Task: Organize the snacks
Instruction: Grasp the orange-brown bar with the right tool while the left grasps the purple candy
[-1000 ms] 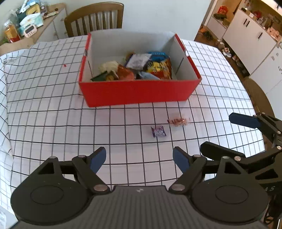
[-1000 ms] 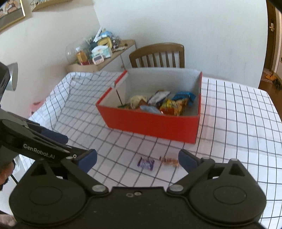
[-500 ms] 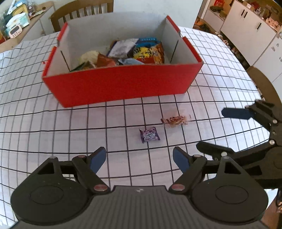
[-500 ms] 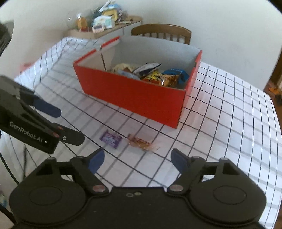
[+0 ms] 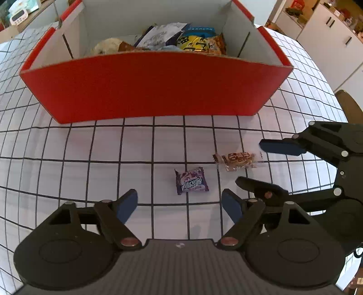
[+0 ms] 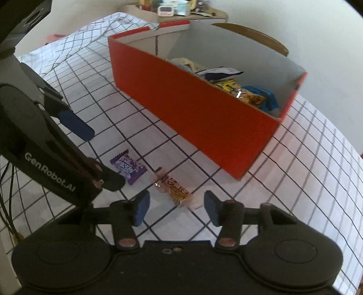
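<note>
A purple candy packet [image 5: 191,183] and a brown snack bar in clear wrap [image 5: 234,160] lie on the checked tablecloth in front of a red box [image 5: 149,87] holding several snack bags. My left gripper [image 5: 180,205] is open and empty, just short of the purple packet. My right gripper [image 6: 175,208] is open and empty, with the snack bar [image 6: 173,187] just ahead of its fingertips. The purple packet [image 6: 127,166] lies left of it, beside the left gripper [image 6: 90,156]. The right gripper [image 5: 258,163] shows at the right of the left wrist view.
The table edge lies to the right, with white cabinets [image 5: 329,34] beyond. A wooden chair [image 6: 254,36] stands behind the box. A side shelf with clutter [image 6: 177,11] is at the back.
Both grippers have moved forward and down toward the two loose snacks. The box and snacks now look larger and closer. Both grippers stayed open.
</note>
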Demonstrator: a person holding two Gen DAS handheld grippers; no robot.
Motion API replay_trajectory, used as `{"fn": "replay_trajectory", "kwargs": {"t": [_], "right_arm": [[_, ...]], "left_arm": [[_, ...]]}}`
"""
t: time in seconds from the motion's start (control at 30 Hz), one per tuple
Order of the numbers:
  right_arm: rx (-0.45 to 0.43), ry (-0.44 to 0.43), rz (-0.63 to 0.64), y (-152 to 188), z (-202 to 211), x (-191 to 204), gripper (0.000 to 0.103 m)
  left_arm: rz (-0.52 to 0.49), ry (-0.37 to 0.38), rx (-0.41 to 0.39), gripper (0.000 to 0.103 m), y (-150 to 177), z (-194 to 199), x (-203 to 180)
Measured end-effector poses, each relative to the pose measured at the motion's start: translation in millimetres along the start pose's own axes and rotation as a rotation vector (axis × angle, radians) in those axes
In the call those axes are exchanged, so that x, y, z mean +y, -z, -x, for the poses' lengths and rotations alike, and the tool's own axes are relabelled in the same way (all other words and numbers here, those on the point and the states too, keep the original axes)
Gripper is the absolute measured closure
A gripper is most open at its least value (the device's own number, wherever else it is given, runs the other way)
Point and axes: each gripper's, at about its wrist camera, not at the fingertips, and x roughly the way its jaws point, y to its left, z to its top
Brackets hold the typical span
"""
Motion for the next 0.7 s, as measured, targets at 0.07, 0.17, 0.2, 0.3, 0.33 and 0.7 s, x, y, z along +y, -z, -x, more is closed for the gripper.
{"fn": "replay_trajectory", "kwargs": {"t": [0.07,0.17,0.2,0.3,0.33,0.7], "right_arm": [[0.002,-0.020,0.011,-1,-5,-2,0.065],[0.011,-0.032,0.021,-2,-10,-3,0.067],[0.012,-0.034,0.022,-3,-12,-3,0.068],[0.005,-0.044,0.025,-2,-12,-4,0.073],[0.001,-0.050,0.021,-2,-11,-6,0.076],[-0.027,-0.001,-0.069,10,0,-10,0.086]], "left_arm": [[0.010,0.010,0.010,0.033,-1,-5,1],[0.011,0.012,0.011,0.036,-3,-10,0],[0.012,0.015,0.012,0.036,-4,-12,-1],[0.009,0.007,0.004,0.037,-6,-15,-3],[0.006,0.005,0.001,0.038,-7,-16,-4],[-0.052,-0.059,-0.051,0.070,-7,-19,-17]]}}
